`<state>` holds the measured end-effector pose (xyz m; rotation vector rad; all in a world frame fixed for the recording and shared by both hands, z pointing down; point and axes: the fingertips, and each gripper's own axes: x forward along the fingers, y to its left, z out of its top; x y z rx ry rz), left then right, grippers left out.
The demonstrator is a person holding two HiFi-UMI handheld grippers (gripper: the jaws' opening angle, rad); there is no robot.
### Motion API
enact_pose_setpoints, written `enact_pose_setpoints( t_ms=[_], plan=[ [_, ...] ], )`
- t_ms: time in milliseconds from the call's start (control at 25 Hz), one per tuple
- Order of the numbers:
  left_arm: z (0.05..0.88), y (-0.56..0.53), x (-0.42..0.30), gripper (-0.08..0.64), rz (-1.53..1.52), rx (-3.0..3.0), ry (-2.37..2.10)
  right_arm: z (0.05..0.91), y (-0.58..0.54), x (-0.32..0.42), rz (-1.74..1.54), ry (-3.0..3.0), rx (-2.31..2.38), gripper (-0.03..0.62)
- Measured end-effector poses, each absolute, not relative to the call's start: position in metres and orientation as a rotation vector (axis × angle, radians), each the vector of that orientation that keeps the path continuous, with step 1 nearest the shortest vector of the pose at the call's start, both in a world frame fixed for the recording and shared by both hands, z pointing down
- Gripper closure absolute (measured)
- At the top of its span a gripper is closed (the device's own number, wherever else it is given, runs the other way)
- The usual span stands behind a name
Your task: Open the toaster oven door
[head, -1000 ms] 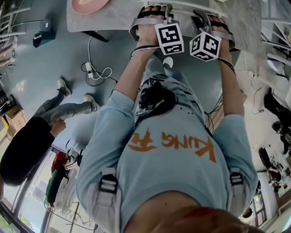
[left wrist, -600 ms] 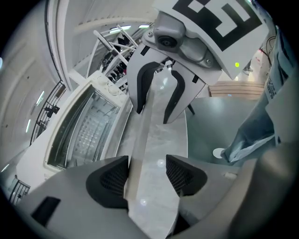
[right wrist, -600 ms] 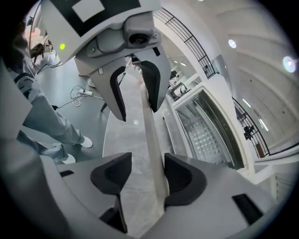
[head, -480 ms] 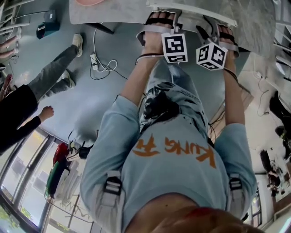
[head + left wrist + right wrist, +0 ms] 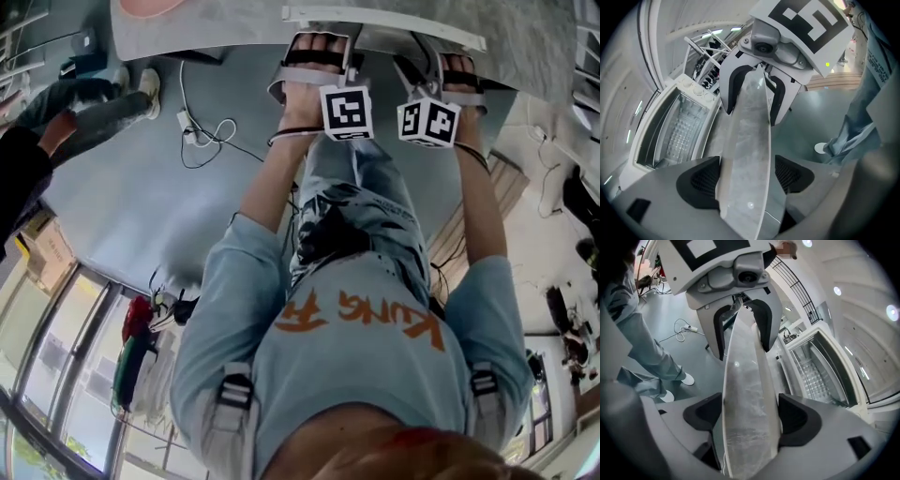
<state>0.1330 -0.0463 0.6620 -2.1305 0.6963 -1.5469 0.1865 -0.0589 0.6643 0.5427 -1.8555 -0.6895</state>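
**State.** On the left gripper [image 5: 746, 176] the fingers [image 5: 701, 180] are spread and have just been opening. They pinch nothing, though a pale marbled slab [image 5: 743, 140] runs edge-on through the gap. The right gripper [image 5: 751, 420] is the same: its fingers [image 5: 799, 420] are spread, have just been opening, and straddle that slab without pressing it. The wide-angle smear stops me telling whether the slab is the dropped door's free edge or the front lip of the surface. The white toaster oven [image 5: 650, 133] stands just beyond the slab. Its dark-framed mouth shows the wire rack [image 5: 677, 133] bare, so I log the door as down.

**Risks.** Both grippers straddle the slab. If I lift or drop my hands before backing straight out, a finger would knock it and jolt the oven. If the slab is the door, nothing holds it now and it could swing back up.

**Views.**
- **Head view only:** the marker cubes [image 5: 347, 111] sit side by side under a long white rail [image 5: 384, 26]. It also shows the grey marbled surface [image 5: 206, 28] and a cable [image 5: 202, 136] on the floor [image 5: 141, 197]. It shows no finger gap and no oven mouth.
- **Gripper views only:** these give the finger gaps and the rack. Each also shows the other gripper straddling the slab further along.
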Motion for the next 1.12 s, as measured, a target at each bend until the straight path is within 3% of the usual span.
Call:
enact_pose_setpoints(
  t_ms=[360,840,1120],
  plan=[
    [0.684,-0.058,0.128,0.199,-1.502,-1.889,0.767,0.69,-0.06,0.192,-0.78,-1.807,0.599,0.218],
    [0.714,-0.058,0.118,0.2,-1.488,-1.809,0.809,0.715,-0.057,0.186,-0.83,-1.793,0.69,0.251],
    [0.689,-0.025,0.137,0.202,-1.445,-2.021,0.826,0.667,-0.039,0.184,-0.754,-1.911,0.803,0.337]
  ],
)
